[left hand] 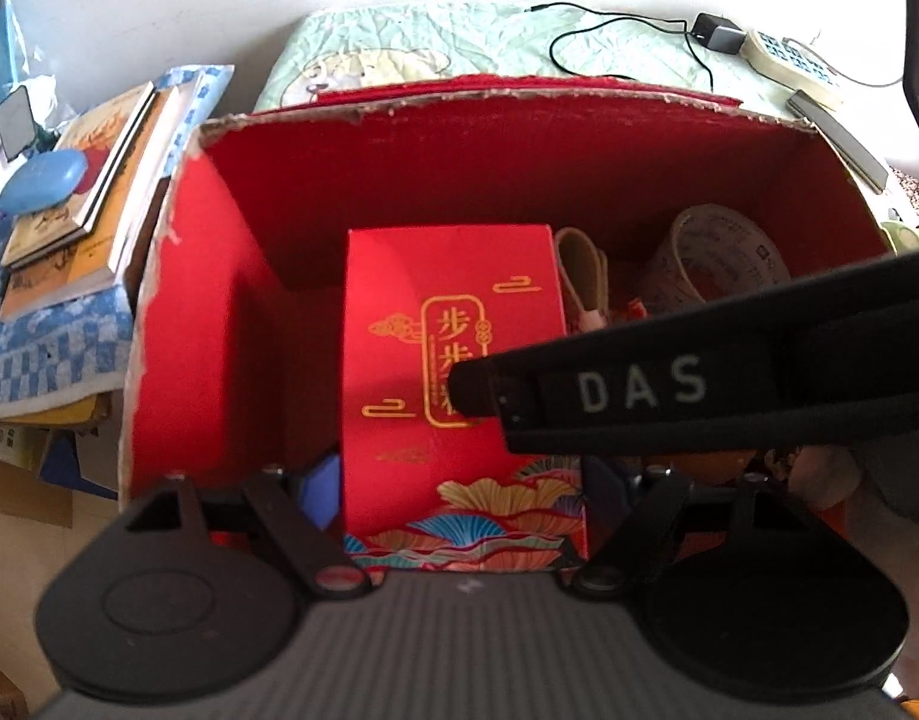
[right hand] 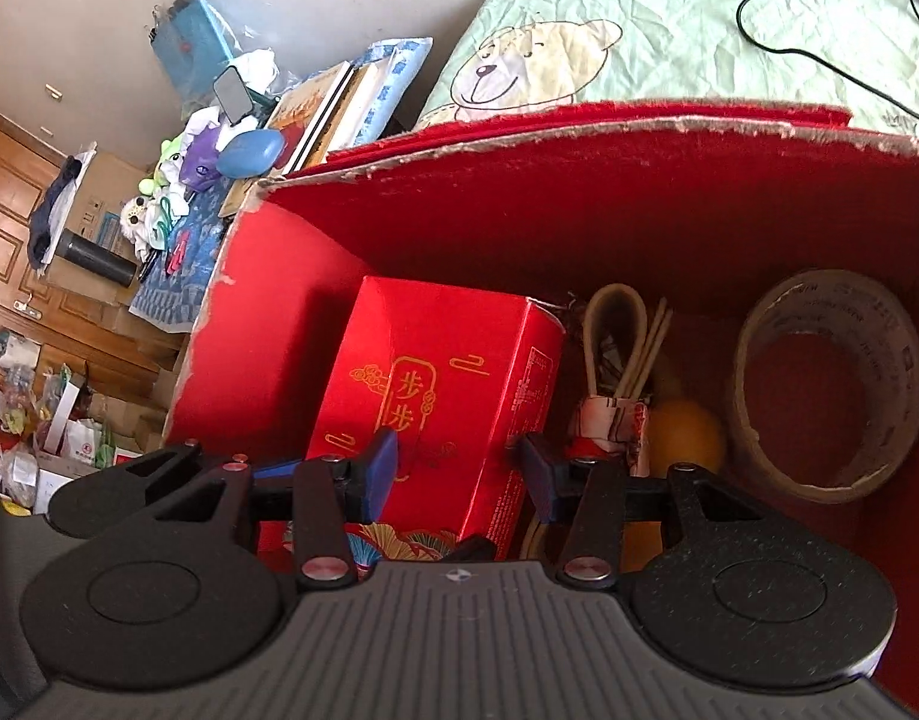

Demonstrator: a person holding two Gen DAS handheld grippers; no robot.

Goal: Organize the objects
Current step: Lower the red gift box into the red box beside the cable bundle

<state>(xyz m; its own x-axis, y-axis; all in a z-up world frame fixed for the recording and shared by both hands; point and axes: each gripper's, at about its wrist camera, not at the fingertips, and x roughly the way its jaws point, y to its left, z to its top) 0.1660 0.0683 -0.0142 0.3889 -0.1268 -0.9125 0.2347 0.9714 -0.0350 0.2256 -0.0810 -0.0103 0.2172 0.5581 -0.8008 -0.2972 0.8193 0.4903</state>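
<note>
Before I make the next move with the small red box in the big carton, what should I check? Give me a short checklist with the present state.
1. Small red box sits inside the big carton: ok.
2. Left tool has one finger at each side of the small red box: ok.
3. Left tool presses the box firmly: cannot tell.
4. Right tool is open: ok.
5. Path over the box is free: not ok, the right tool reaches across its face in the left wrist view.
6. Tape roll lies apart from the box: ok.
</note>
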